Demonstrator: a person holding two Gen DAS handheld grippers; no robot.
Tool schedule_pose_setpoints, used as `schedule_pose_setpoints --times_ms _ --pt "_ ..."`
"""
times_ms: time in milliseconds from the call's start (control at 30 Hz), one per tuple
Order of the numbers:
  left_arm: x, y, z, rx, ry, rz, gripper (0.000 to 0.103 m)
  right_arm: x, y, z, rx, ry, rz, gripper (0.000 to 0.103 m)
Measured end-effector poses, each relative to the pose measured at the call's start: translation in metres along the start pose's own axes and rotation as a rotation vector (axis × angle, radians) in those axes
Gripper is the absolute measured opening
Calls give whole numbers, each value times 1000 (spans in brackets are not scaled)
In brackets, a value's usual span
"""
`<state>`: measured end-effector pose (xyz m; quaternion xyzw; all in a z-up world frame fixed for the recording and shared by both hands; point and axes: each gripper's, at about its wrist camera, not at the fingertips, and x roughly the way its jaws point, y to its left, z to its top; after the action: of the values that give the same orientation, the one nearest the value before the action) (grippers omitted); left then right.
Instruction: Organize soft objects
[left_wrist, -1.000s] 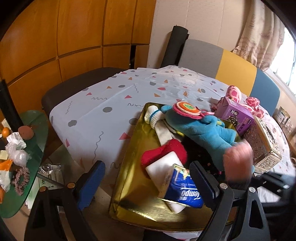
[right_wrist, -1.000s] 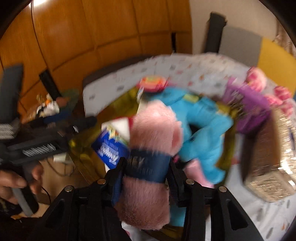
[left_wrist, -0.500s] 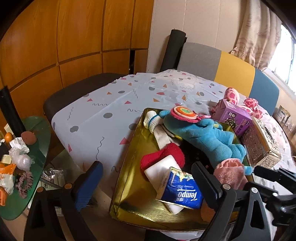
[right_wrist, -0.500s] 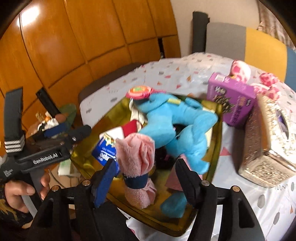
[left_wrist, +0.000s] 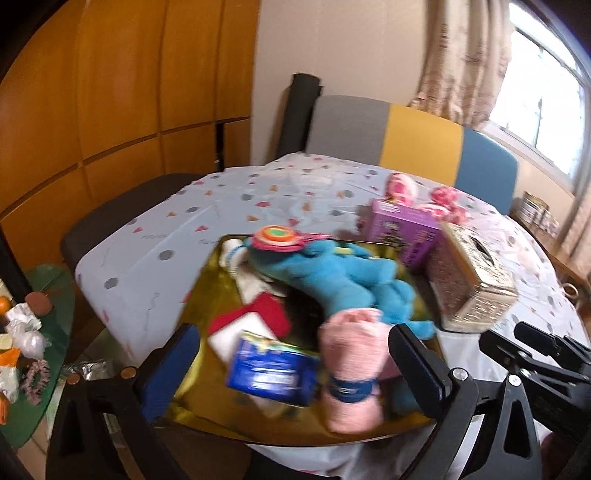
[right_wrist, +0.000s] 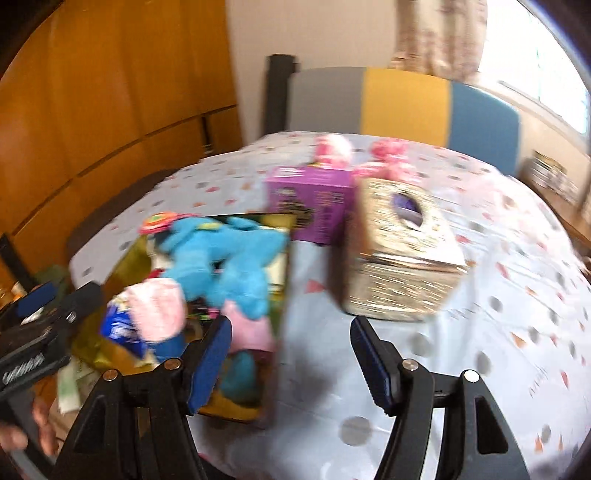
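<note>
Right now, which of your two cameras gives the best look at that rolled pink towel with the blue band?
The left wrist view: the rolled pink towel lies whole in the gold tray, its blue band showing. In the right wrist view the towel sits off to the side, blurred, band hidden.

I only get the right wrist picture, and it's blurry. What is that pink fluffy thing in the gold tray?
Observer: A rolled pink towel with a dark blue band around it, lying near the front edge of the gold tray.
Operator: Is the other gripper, at my left edge, holding anything?
Observer: No. The left gripper has just been opening its jaws, and nothing is pinched between them.
Operator: What stands left of the table?
Observer: A small green side table with crumpled wrappers on it.
</note>
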<state>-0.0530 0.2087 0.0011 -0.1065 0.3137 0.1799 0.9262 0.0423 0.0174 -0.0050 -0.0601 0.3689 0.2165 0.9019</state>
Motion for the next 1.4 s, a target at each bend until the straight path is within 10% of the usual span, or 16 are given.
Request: schedule_pose_setpoints --times_ms 433,1400 --pt "-7 -56 -6 101 -10 -56 103 -15 -34 -11 94 -40 -99 68" --pt "-2 -50 -11 84 16 -36 103 -12 -26 -13 76 -27 -78 68"
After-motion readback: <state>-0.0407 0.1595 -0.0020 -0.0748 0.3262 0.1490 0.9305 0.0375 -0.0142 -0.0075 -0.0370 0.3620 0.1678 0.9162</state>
